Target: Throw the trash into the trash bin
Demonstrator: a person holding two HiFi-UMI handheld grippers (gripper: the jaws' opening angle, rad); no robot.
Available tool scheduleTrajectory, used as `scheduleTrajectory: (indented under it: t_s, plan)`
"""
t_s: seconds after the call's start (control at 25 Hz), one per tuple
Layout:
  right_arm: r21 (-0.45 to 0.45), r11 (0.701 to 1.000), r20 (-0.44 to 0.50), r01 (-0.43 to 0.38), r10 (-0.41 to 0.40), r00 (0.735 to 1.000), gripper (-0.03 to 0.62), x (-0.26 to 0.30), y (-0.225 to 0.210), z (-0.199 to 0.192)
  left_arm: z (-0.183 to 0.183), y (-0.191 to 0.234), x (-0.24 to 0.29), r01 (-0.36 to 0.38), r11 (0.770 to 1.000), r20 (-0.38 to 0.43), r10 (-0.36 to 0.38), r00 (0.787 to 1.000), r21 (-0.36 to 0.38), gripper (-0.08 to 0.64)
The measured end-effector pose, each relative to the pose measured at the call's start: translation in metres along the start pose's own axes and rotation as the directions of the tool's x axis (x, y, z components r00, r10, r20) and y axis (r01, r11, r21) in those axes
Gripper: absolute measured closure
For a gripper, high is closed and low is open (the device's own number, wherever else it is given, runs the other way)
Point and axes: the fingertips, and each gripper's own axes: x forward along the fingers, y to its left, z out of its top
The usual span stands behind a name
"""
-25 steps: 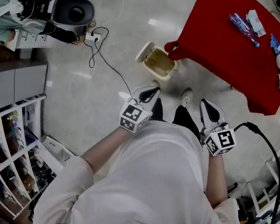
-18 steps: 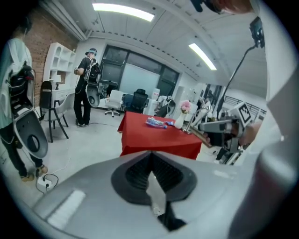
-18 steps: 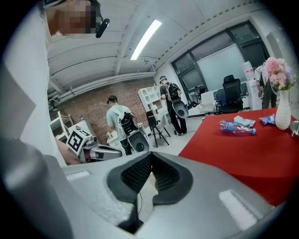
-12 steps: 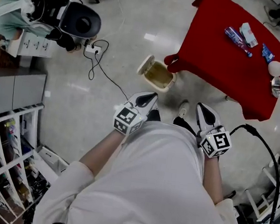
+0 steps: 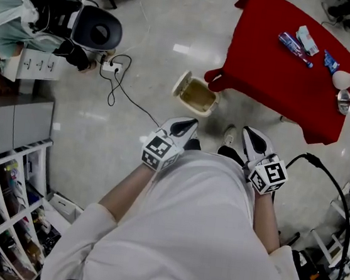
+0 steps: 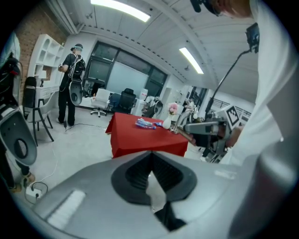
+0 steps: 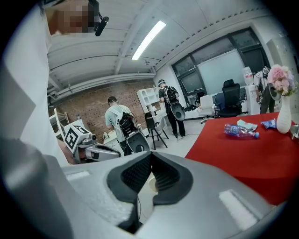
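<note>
Right gripper [image 7: 150,158], jaws closed together; left gripper [image 7: 112,153] at left; red table [image 7: 243,161] at right, bearing bottle [image 7: 240,131] and vase [image 7: 283,120].

Open-plan office-like lab: brick wall [image 7: 88,112], swivel chairs [image 6: 125,99], ceiling strip lights [image 7: 148,39], white shelving [image 6: 44,56].

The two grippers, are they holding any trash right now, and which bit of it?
No, nothing is held. The left gripper and the right gripper both have their jaws shut together with nothing between them.
</note>
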Motion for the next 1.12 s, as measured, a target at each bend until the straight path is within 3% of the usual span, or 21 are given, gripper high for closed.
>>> scheduleTrajectory:
  t_s: [0.28,0.52,0.8,1.12]
  plan:
    - [-0.003,0.998,0.025,0.069,-0.069,0.997,0.592,0.01,0.0,0.002,0.013,0.009,-0.006,0.046,0.997,0.032,-0.049,0.998,0.064,0.555]
    - [-0.008,0.999,0.027,0.053,-0.053,0.998,0.592,0.023,-0.023,0.017,0.026,0.016,-0.003,0.009,0.999,0.058,-0.012,0.998,0.051,0.555]
    - [-0.048,0.999,-0.014,0.022,-0.023,1.0,0.591,0.04,-0.092,0.038,0.054,0.027,0.031,-0.098,0.995,0.106,0.1,0.989,-0.022,0.555]
    - [-0.126,0.992,-0.148,-0.003,-0.016,0.989,0.532,0.053,-0.212,0.052,0.082,0.037,0.072,-0.231,0.966,0.132,0.245,0.96,-0.116,0.555]
